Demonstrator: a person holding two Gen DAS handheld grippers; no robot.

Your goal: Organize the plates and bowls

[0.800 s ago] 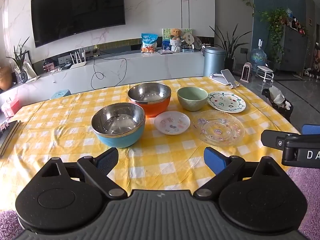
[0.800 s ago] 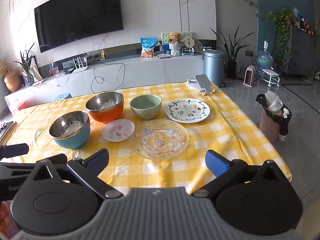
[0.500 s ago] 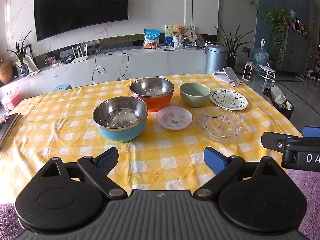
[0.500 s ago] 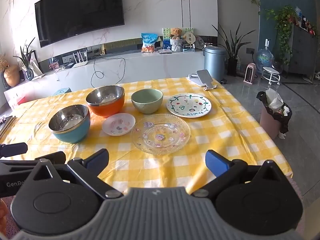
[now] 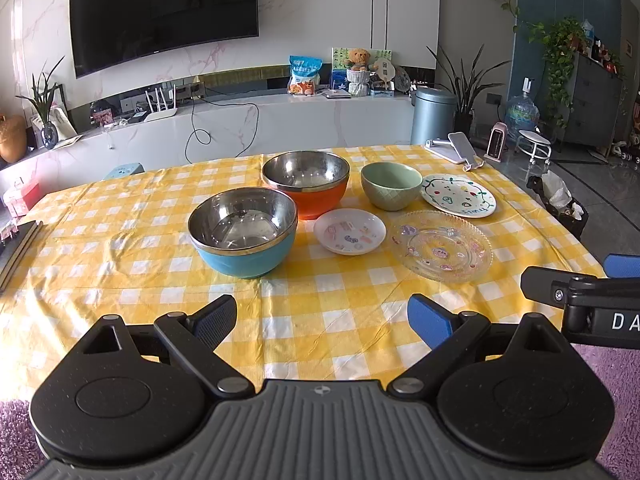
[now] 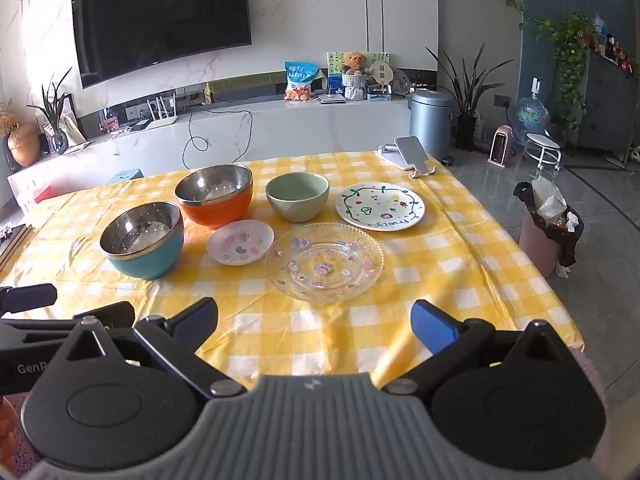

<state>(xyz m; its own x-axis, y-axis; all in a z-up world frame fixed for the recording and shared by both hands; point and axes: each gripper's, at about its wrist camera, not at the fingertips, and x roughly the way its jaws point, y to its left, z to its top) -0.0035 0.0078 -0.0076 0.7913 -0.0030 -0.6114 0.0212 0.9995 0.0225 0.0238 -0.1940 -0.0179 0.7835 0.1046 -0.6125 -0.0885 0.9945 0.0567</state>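
Both claws have drawn slightly closer to the counter [image 5: 100, 248]. Left claw [image 5: 322, 318] and right claw [image 6: 314, 320] gape wide, empty; the bowls and plates lie untouched, blue bowl [image 5: 244, 232] nearest.

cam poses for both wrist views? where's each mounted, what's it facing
Left wrist: on the left gripper, facing the table's near edge and blue bowl; own open fingers show, right gripper at right edge.
Right wrist: on the right gripper, facing the glass plate; own open fingers show.
Shared: all six dishes, TV wall.
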